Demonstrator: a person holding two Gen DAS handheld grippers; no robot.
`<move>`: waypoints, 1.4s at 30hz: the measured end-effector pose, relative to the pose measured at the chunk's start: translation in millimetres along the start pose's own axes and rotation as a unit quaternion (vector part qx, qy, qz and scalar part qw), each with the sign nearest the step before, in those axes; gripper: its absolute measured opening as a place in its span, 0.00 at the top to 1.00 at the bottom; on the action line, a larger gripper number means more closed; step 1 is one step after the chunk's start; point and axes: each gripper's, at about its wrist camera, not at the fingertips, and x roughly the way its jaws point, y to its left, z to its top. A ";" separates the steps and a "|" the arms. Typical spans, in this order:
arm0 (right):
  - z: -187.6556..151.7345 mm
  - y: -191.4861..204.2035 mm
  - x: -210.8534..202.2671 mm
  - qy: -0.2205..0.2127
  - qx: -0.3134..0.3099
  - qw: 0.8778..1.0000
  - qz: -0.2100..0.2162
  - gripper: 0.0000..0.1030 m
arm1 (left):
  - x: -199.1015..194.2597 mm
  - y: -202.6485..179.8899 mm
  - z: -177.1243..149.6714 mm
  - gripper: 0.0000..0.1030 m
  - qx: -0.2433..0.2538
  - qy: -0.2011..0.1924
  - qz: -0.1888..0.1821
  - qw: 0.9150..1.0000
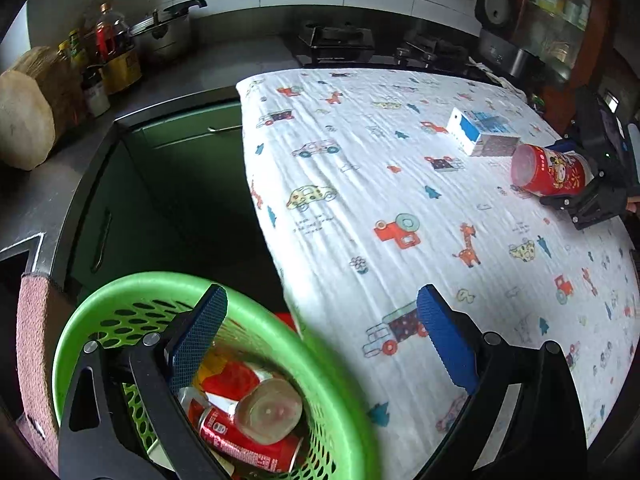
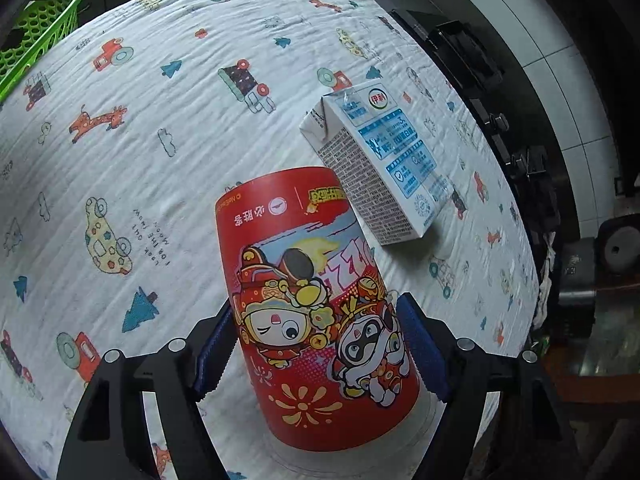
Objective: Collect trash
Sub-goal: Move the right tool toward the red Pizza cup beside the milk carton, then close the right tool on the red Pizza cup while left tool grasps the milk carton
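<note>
Your green basket [image 1: 72, 336] already holds cans. Your right gripper [image 2: 316, 344] clamps the red cup [image 2: 312, 300]; the milk carton [image 2: 380, 160] remains. Your left gripper [image 1: 320, 340] gapes empty.

Milk carton [image 2: 380, 160] lies just beyond the red cup [image 2: 316, 312]; cloth [image 2: 160, 160] left of both lies bare

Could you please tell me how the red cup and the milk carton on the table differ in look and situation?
The red cup is round and covered in cartoon figures; the milk carton is a white and blue box with printed text. The cup lies between the right gripper's blue pads, while the carton lies free, with no gripper around it. Both lie on their sides on the patterned cloth, close together.
</note>
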 end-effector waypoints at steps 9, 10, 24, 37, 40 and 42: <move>-55.5 -25.3 -19.3 -0.022 0.110 0.992 0.052 0.29 | 37.3 -86.9 56.9 0.06 0.124 -0.008 -0.082 0.989; -61.3 -26.9 -21.4 -0.024 0.120 0.991 0.054 0.29 | 42.5 -98.1 63.0 0.06 0.145 -0.010 -0.081 0.986; -114.0 -42.3 -27.2 -0.064 0.193 0.975 0.094 0.30 | 129.3 -204.9 144.1 0.05 0.329 -0.018 -0.097 0.939; -127.3 -44.5 -13.7 -0.066 0.208 0.969 0.115 0.31 | 182.9 -239.6 177.1 0.05 0.368 0.015 -0.125 0.921; -130.3 -41.9 -10.7 -0.063 0.208 0.969 0.118 0.31 | 195.8 -240.7 181.6 0.05 0.356 0.033 -0.133 0.925; -131.6 -41.1 -9.3 -0.063 0.211 0.968 0.120 0.31 | 200.4 -241.0 179.6 0.07 0.351 0.042 -0.138 0.925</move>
